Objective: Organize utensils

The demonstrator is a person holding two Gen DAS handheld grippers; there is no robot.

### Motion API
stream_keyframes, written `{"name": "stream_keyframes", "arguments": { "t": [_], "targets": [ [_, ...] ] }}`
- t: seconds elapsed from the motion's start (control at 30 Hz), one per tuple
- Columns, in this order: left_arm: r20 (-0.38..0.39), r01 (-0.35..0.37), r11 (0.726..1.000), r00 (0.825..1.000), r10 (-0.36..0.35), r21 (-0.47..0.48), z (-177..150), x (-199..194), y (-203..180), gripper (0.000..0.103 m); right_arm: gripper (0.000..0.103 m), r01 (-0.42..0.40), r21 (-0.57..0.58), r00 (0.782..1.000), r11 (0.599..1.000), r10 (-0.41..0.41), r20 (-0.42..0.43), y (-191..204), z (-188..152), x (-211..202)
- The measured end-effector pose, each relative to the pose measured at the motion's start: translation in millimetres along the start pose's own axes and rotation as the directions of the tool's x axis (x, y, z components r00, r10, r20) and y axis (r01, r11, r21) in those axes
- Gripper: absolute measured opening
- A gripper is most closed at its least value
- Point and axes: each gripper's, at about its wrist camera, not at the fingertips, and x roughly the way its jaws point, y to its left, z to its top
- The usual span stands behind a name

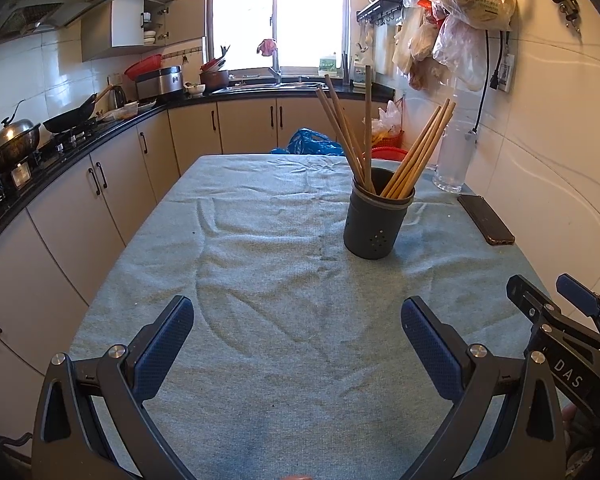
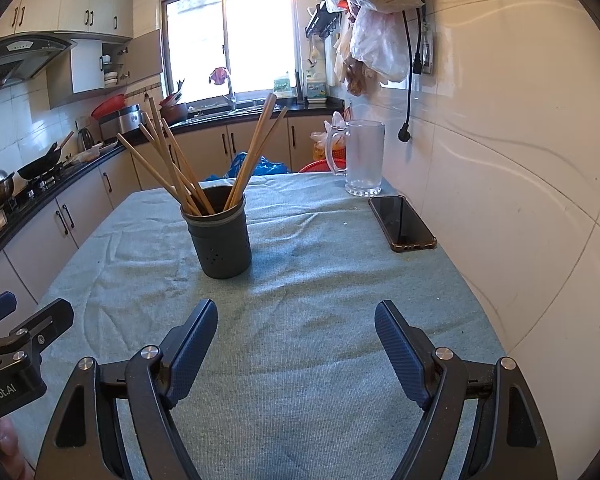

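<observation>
A: Why do the left gripper and right gripper hover spread wide, holding nothing?

B: Likely finished; the wooden chopsticks already stand fanned in the grey holder, mid-table on the blue cloth.

You see a pale teal cloth with a fine woven texture covering the table. On it stands a dark grey holder dotted with small round holes low on its wall, filled with light tan wooden chopsticks. Near the table's right edge lies a black phone with a brownish rim, and at the far right corner a clear frosted mug. Your gripper fingers carry dark blue, diamond-textured pads on black frames.
</observation>
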Motion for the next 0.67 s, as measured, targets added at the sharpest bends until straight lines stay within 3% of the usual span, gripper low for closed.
{"name": "stream_keyframes", "arguments": {
  "t": [0.67],
  "targets": [
    [-0.030,0.010,1.000,1.000,-0.010,0.004,-2.4,10.2,-1.1,0.103,0.086,-0.006,0.000,1.000,1.000,0.006,-0.027,1.8,-4.5,9.0]
  ]
}}
